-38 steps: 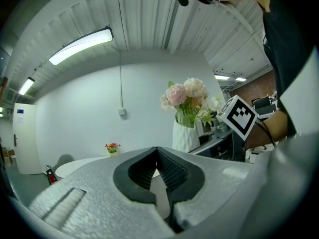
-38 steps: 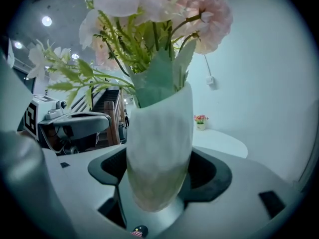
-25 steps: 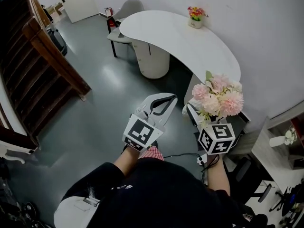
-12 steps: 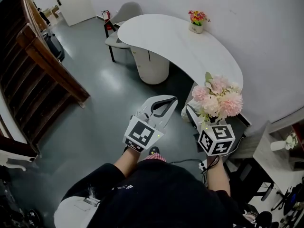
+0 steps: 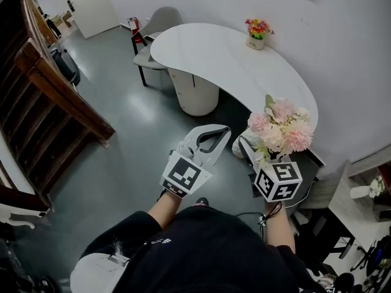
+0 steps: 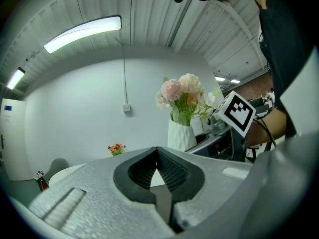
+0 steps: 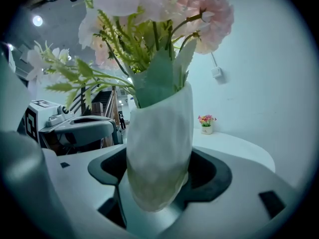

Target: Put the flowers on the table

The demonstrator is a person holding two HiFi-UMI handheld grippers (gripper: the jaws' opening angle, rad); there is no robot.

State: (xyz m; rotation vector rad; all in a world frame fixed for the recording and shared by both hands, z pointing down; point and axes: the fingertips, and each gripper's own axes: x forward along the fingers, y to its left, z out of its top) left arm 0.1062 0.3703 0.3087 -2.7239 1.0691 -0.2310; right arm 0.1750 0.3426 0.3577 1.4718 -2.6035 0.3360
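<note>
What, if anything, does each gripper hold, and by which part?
The right gripper clamps the white vase of pink flowers by its lower body; the left gripper is shut, empty.

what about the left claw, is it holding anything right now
No, in the left gripper view the left claw is closed on itself, with nothing between its jaws.

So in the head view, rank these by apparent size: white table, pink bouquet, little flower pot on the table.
1. white table
2. pink bouquet, though it sits much nearer the camera, which enlarges it
3. little flower pot
</note>
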